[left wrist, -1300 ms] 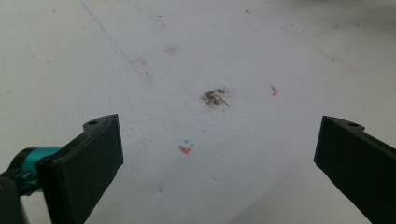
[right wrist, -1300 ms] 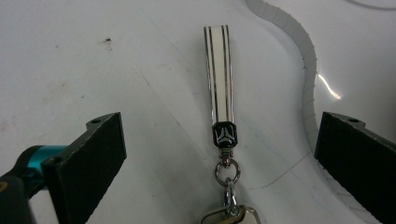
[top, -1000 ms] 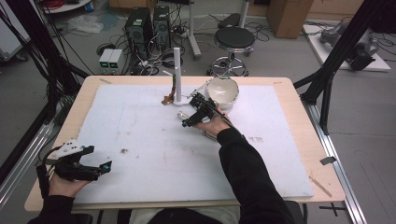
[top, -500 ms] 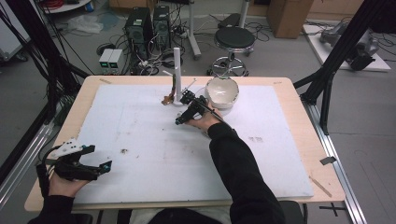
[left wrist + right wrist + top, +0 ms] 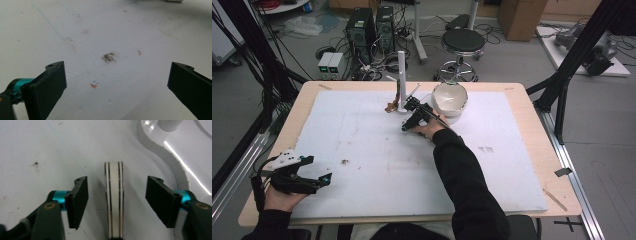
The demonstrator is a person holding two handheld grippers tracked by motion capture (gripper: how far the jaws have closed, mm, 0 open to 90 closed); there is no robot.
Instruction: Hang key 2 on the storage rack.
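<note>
A white bangle point(image 5: 114, 195) with thin dark stripes stands on edge on the white board. My right gripper point(image 5: 117, 191) straddles it; its jaws have just been closing, and a gap shows on both sides between pads and bangle. In the high view the right gripper point(image 5: 407, 125) sits low beside the white post stand point(image 5: 401, 75). My left gripper point(image 5: 323, 179) rests at the near left of the board, its jaws wide apart with only the stained board between them point(image 5: 116, 80).
A white bowl point(image 5: 450, 98) stands right of the stand. A small brown item point(image 5: 390, 106) lies by the stand's base, whose curved rim point(image 5: 162, 147) is close on the right gripper's right. The wooden table edge point(image 5: 532, 125) frames the board.
My right hand has shifted left, away from the bowl, and lower, toward the stand's base. The left hand has kept still.
</note>
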